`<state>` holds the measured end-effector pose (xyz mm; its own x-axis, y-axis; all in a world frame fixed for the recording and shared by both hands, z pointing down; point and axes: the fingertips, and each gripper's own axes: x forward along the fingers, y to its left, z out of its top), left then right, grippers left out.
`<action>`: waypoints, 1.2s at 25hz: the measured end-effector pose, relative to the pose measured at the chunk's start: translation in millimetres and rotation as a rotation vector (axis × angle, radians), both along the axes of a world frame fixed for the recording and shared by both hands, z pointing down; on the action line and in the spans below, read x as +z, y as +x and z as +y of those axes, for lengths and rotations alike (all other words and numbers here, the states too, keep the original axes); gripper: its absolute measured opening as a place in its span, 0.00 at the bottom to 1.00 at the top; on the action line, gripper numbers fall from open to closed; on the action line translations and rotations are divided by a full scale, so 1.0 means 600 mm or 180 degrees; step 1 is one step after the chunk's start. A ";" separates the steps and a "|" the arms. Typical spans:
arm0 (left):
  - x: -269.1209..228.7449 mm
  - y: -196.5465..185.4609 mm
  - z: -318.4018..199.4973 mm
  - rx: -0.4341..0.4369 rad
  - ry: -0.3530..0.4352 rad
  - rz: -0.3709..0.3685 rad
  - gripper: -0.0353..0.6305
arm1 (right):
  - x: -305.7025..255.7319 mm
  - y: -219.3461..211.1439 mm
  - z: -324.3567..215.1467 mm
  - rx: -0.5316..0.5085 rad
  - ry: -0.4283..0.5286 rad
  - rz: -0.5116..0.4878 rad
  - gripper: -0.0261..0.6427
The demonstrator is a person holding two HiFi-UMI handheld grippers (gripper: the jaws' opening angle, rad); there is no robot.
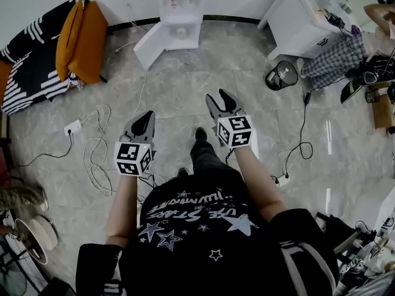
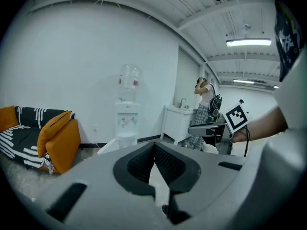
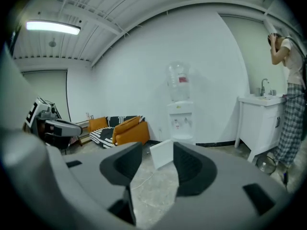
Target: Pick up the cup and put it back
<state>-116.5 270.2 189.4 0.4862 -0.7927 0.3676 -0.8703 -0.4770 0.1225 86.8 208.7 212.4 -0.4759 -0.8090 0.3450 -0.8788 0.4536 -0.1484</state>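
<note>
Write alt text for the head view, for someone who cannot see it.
Seen from above, a person in a black star-print shirt holds two empty claws over a marble floor, the left claw shut, the right claw open. Ahead stands a water dispenser with its lower door open; a striped sofa with orange cushions sits left.

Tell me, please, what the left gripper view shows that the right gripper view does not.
Only the left gripper view: the left tool from behind, shut, plus the marker cube of the right tool and the forearm holding it. Only the right gripper view: the right tool from behind, open and empty. Both: sofa, water dispenser, sink cabinet, standing person.
</note>
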 end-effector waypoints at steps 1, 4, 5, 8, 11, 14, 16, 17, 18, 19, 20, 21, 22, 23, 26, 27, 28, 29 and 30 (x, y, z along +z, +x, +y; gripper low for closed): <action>0.001 0.002 -0.021 -0.0022 -0.0011 -0.0007 0.07 | 0.005 0.002 -0.023 -0.0014 -0.0019 -0.0003 0.35; 0.002 0.017 -0.087 -0.0049 -0.0026 -0.0007 0.07 | 0.016 0.015 -0.090 -0.0045 -0.0075 -0.0002 0.41; 0.001 0.025 -0.110 -0.0048 -0.0025 -0.0012 0.07 | 0.020 0.022 -0.112 -0.0058 -0.0097 -0.0009 0.43; 0.000 0.052 -0.175 -0.0089 -0.0037 -0.0033 0.07 | 0.034 0.047 -0.172 -0.0111 -0.0194 -0.0041 0.46; -0.001 0.075 -0.233 -0.0149 -0.0046 -0.0031 0.07 | 0.046 0.074 -0.228 -0.0151 -0.0269 -0.0096 0.48; 0.000 0.090 -0.280 -0.0222 -0.0016 -0.0030 0.07 | 0.057 0.097 -0.278 -0.0190 -0.0302 -0.0117 0.48; 0.000 0.090 -0.309 -0.0296 0.0016 -0.0045 0.07 | 0.065 0.103 -0.310 -0.0237 -0.0303 -0.0082 0.48; 0.001 0.088 -0.322 -0.0332 0.0025 -0.0055 0.07 | 0.069 0.104 -0.325 -0.0259 -0.0301 -0.0063 0.48; 0.002 0.085 -0.334 -0.0362 0.0029 -0.0065 0.07 | 0.074 0.103 -0.338 -0.0275 -0.0302 -0.0041 0.48; 0.004 0.083 -0.344 -0.0391 0.0031 -0.0072 0.07 | 0.080 0.102 -0.349 -0.0286 -0.0311 -0.0015 0.49; 0.008 0.080 -0.355 -0.0419 0.0026 -0.0074 0.07 | 0.088 0.101 -0.359 -0.0293 -0.0329 0.0014 0.49; 0.015 0.077 -0.364 -0.0447 0.0014 -0.0071 0.07 | 0.098 0.100 -0.367 -0.0296 -0.0356 0.0042 0.49; 0.023 0.075 -0.374 -0.0469 -0.0004 -0.0059 0.07 | 0.108 0.100 -0.375 -0.0296 -0.0389 0.0065 0.49; 0.032 0.072 -0.383 -0.0483 -0.0022 -0.0043 0.07 | 0.119 0.099 -0.382 -0.0288 -0.0422 0.0081 0.49; 0.068 0.057 -0.423 -0.0481 -0.0088 -0.0021 0.07 | 0.154 0.092 -0.409 -0.0216 -0.0518 0.0117 0.48; 0.084 0.051 -0.440 -0.0480 -0.0117 -0.0022 0.07 | 0.166 0.089 -0.420 -0.0188 -0.0553 0.0134 0.48; 0.100 0.045 -0.458 -0.0480 -0.0145 -0.0015 0.07 | 0.178 0.086 -0.432 -0.0164 -0.0587 0.0154 0.47; 0.117 0.040 -0.479 -0.0481 -0.0171 0.0002 0.07 | 0.192 0.084 -0.446 -0.0148 -0.0619 0.0181 0.47; 0.134 0.035 -0.500 -0.0480 -0.0194 0.0023 0.07 | 0.206 0.080 -0.462 -0.0141 -0.0647 0.0216 0.46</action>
<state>-95.8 -30.0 269.6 0.3662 -0.8333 0.4140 -0.9305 -0.3325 0.1539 134.8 -68.6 335.8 -0.4795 -0.6984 0.5313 -0.8697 0.4587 -0.1820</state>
